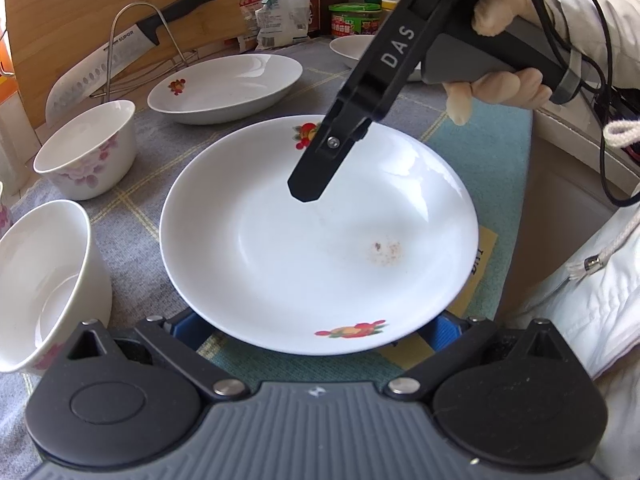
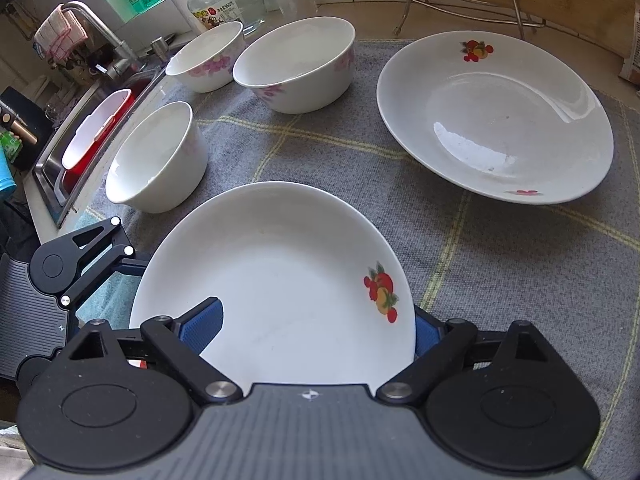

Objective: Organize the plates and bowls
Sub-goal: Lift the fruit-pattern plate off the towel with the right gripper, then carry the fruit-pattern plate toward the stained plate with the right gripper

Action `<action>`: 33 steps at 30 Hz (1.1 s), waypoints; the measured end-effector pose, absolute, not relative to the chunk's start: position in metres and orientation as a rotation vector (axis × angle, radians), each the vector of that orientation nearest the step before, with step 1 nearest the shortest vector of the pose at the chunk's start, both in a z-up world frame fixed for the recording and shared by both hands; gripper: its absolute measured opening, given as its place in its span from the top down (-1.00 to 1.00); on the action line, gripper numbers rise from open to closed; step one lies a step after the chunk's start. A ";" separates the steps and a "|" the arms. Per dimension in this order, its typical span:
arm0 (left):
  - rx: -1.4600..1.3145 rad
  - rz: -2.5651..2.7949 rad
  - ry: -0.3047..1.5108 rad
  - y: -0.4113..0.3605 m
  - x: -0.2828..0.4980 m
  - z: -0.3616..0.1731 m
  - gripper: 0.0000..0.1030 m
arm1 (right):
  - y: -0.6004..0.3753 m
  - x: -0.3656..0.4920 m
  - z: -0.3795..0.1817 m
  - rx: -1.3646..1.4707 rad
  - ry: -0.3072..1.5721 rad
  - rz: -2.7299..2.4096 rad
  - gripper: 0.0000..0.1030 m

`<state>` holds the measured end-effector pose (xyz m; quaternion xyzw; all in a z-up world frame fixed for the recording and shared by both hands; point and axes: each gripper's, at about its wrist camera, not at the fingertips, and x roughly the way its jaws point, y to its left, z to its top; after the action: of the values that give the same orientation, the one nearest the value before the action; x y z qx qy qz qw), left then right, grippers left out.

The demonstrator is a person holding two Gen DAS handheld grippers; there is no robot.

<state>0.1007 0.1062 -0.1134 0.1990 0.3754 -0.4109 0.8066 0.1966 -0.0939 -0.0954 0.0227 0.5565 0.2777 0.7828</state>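
The shallow white fruit-print plate (image 2: pixel 288 280) hides much of the right gripper's (image 2: pixel 316 332) blue pads (image 2: pixel 206 320), so contact between them cannot be told.

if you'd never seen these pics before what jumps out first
The big white fruit-print plate fills the middle of both views, resting on the grey checked cloth with a claw at each side of it. Beyond it lies a second matching plate, with three white floral bowls clustered toward the sink.
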 end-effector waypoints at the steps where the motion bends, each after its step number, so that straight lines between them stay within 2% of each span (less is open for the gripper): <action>1: 0.425 -0.879 0.805 0.106 0.101 -0.113 -0.99 | -0.094 0.197 -0.096 0.052 1.203 0.602 -0.87; 33: 0.423 -0.849 0.788 0.066 0.110 -0.098 -0.98 | -0.145 0.199 -0.069 0.047 1.153 0.619 -0.86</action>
<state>0.1098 0.0659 -0.0977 0.1986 0.3695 -0.3980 0.8159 0.1989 -0.1453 -0.0688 0.0220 0.5361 0.2879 0.7932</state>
